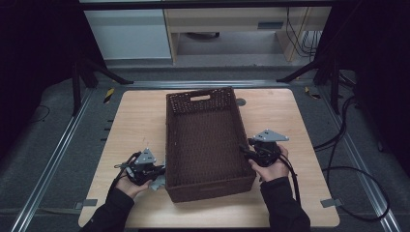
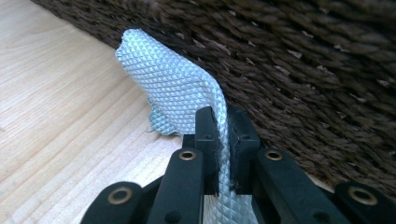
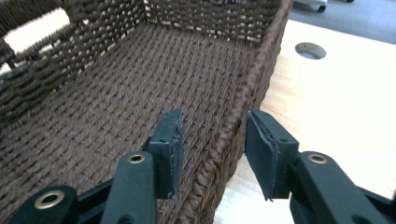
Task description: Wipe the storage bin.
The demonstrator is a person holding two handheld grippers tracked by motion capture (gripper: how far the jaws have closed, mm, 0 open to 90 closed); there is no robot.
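Silvery, diamond-embossed foil (image 2: 175,88) is what the left gripper (image 2: 223,140) has between its black jaws: they are pressed together on a strip of it, which runs up through the jaws and bends away to the left past their tips in the left gripper view. Directly beyond those tips stands the dark brown woven wall of the wicker basket (image 2: 303,60), the foil's upper edge lying against or just beside the weave; whether it truly touches cannot be told. To the left of the jaws lies the pale wood of the table (image 2: 60,121). In the high view the left gripper (image 1: 157,175) sits at the basket's near left corner, with the grey scrap of foil (image 1: 158,181) just beside the wall.

The right gripper (image 3: 214,140) has its jaws wide apart, straddling the basket's right-hand wall: one jaw hangs inside over the woven floor, the other outside over the table, and the braided rim runs up between them. Neither pad is clearly touching the weave. Beyond the tips the basket stretches away to its far end wall, and to the right of the outer jaw a round hole (image 3: 310,50) is cut into the tabletop. In the high view the right gripper (image 1: 247,146) is held at the long right side of the wicker basket (image 1: 205,140), which stands in the middle of the table (image 1: 135,116).
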